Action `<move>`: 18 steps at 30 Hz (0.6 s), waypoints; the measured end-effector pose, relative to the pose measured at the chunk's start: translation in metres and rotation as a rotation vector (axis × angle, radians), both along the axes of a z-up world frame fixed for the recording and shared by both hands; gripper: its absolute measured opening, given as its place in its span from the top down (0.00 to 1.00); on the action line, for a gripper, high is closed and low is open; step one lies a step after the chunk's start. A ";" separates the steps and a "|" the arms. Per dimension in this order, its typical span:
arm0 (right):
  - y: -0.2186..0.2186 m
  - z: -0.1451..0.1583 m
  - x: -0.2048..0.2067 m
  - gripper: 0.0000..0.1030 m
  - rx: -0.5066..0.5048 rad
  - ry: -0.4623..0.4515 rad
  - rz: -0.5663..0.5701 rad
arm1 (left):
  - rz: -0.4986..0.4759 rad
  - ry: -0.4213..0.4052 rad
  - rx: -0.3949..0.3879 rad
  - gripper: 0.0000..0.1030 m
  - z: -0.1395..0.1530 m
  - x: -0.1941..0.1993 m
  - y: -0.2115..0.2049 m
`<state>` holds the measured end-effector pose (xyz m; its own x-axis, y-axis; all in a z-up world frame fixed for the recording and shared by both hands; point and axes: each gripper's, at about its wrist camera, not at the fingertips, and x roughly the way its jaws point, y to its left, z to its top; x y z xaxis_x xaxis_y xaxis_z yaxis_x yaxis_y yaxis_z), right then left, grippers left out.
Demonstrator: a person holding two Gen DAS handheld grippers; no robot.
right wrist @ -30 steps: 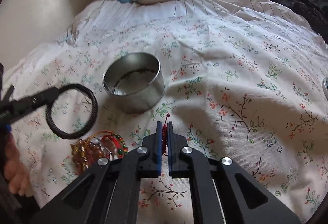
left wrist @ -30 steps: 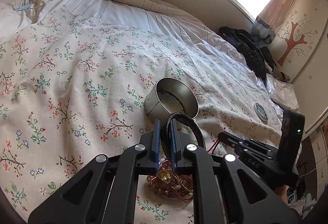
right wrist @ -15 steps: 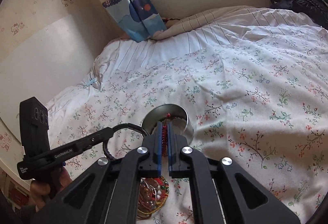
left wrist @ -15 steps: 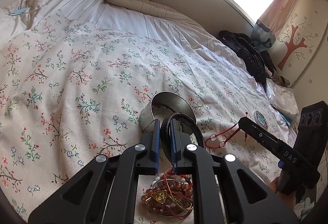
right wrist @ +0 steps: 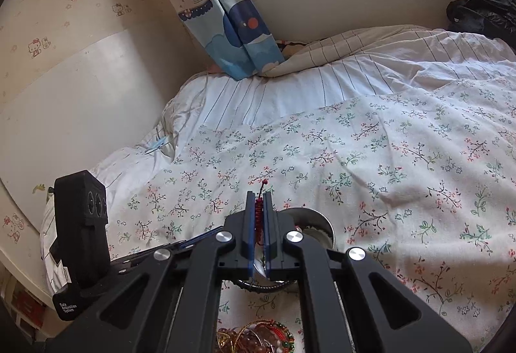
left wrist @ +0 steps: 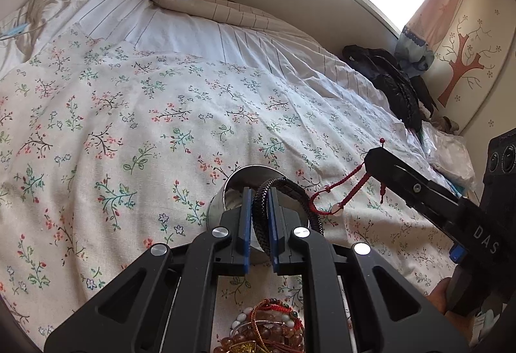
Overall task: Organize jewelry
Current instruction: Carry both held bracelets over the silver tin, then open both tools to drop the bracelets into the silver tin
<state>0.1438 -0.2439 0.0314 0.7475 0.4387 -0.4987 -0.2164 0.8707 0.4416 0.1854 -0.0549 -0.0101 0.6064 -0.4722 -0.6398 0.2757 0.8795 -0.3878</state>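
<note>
- Left tool (left wrist: 258, 217) pinches black braided bracelet (left wrist: 262, 219), right above metal tin (left wrist: 215, 207) on bed.
- Right tool (right wrist: 257, 217) pinches red cord bracelet (right wrist: 258, 211), just beside tin; left is nearer.

Both claws higher; red cord bracelet (left wrist: 335, 191) now aloft beside tin (left wrist: 235, 188)

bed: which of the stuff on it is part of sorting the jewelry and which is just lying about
Part of the job: black braided bracelet in the left gripper, red cord bracelet in the right gripper, metal tin, heap of bracelets.

Lying about: black jacket, curtain, plastic bag.
</note>
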 end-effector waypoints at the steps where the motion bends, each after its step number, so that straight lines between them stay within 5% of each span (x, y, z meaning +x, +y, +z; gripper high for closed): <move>1: 0.001 -0.001 0.002 0.95 -0.002 0.002 0.001 | -0.002 0.000 0.001 0.92 0.000 0.003 -0.002; 11: 0.007 -0.024 0.025 0.92 -0.017 0.074 0.024 | -0.008 0.035 0.026 0.91 -0.016 0.021 -0.012; 13: 0.004 -0.028 0.025 0.54 -0.012 0.076 0.004 | 0.001 0.055 0.040 0.89 -0.022 0.023 -0.012; 18: -0.004 -0.027 0.022 0.51 -0.015 0.065 -0.024 | 0.034 0.051 0.062 0.75 -0.025 0.022 -0.004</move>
